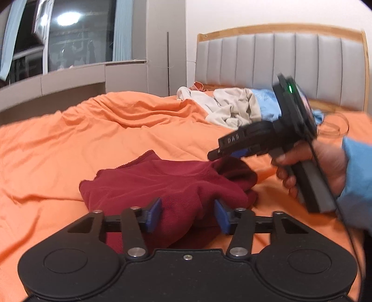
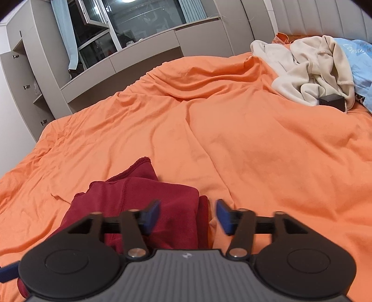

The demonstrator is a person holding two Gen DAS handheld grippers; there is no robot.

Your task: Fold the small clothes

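A dark red garment (image 1: 176, 183) lies bunched on the orange bedsheet (image 1: 93, 139). In the left wrist view my left gripper (image 1: 187, 216) stands open just over its near edge. The cloth bulges up between the blue pads (image 1: 153, 216), which do not press on it. In the same view my right gripper (image 1: 223, 153), held by a hand (image 1: 325, 162) in a blue sleeve, hovers over the garment's right end. From the right wrist view, my right gripper (image 2: 187, 217) is open, with the right edge of the red garment (image 2: 162, 197) lying loose between its fingers.
A heap of beige and light blue clothes (image 2: 313, 69) sits by the grey padded headboard (image 1: 279, 58), with a small black object (image 2: 331, 101) beside it. Grey cabinets and a dark window (image 2: 139, 21) line the far side of the bed. Wrinkled orange sheet (image 2: 232, 127) spreads between.
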